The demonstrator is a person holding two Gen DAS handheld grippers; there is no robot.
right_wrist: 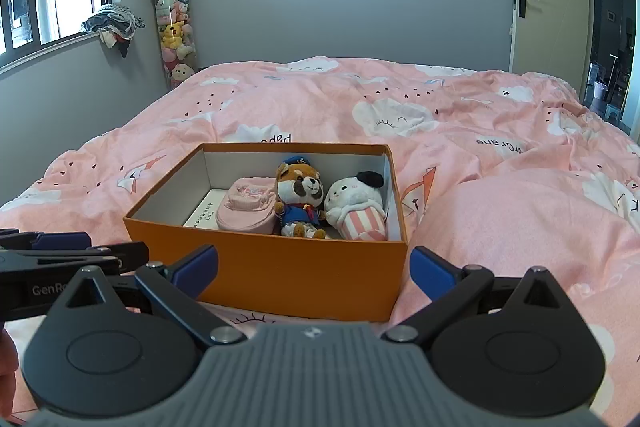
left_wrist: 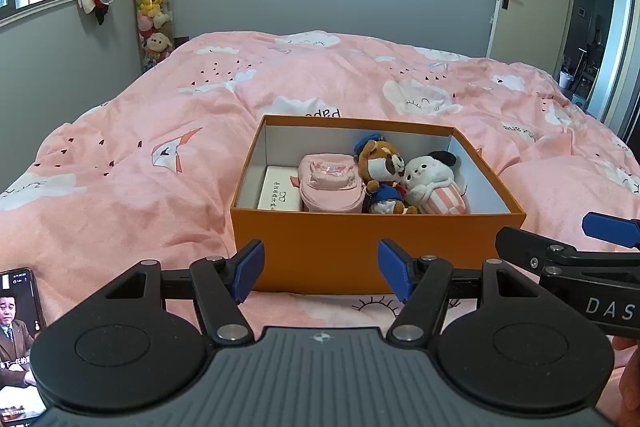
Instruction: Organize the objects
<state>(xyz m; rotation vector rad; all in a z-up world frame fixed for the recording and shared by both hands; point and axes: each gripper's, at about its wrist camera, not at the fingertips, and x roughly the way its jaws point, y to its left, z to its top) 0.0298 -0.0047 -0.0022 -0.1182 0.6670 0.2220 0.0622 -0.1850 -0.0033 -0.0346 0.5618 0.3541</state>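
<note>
Both tools, left (left_wrist: 321,273) and right (right_wrist: 314,273), released, empty. Orange box (left_wrist: 320,247), frame centre: stiff card, light; judged best gripped at rim.

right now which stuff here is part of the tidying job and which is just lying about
Job:
- orange box
- pink pouch
- sailor plush
- popcorn plush
- white card box

Lying about:
- phone
- plush toy tube
- clothes on windowsill

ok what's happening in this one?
A person holds two claws over a bed with a pink quilt. Both the left claw and the right claw are open, holding nothing, just short of the orange box. In it: a white card box, pink pouch, sailor plush and popcorn plush.
</note>
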